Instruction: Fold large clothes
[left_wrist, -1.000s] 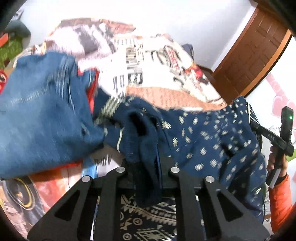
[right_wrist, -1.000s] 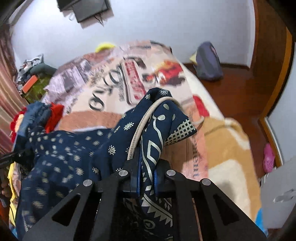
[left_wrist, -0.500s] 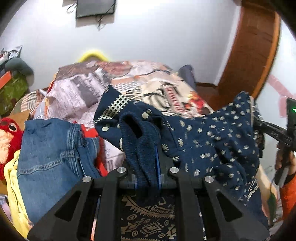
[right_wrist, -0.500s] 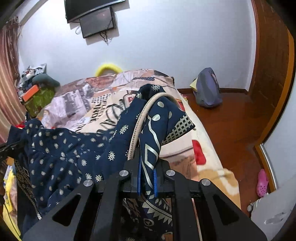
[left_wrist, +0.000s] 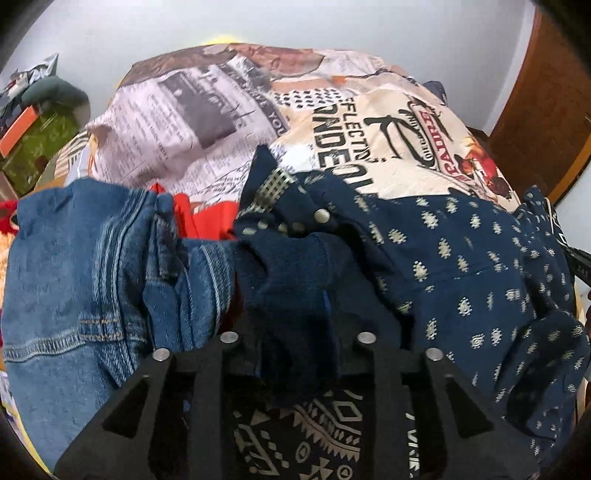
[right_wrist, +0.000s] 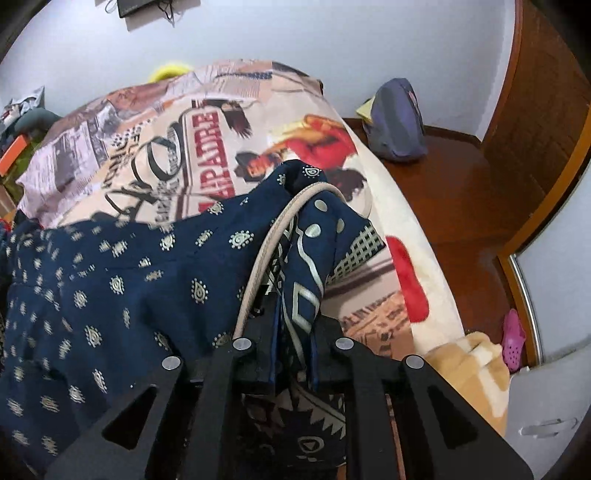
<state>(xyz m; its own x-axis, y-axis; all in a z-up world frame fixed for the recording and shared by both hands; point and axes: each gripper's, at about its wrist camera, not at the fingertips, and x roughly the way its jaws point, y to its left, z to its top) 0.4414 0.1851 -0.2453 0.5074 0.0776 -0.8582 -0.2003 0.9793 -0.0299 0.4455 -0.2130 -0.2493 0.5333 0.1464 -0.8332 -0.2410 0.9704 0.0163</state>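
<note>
Above the bed (right_wrist: 388, 206), my left gripper (left_wrist: 295, 332) and right gripper (right_wrist: 291, 325) both pinch the navy garment (left_wrist: 461, 266); its hanging cloth may catch the jeans (left_wrist: 85, 266).

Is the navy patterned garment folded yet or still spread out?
Spread, not folded: the navy garment stretches between both closed grippers, right gripper and left gripper, above the bed.

You get soft, even indoor light in both views, with no hard shadows. The white wall (right_wrist: 332, 44) reads bright but not blown out. Motion blur smears the jeans (left_wrist: 85, 280) and the bedspread (left_wrist: 221, 110) in your left view. Fisheye bending curves the edges, and the corners go black
</note>
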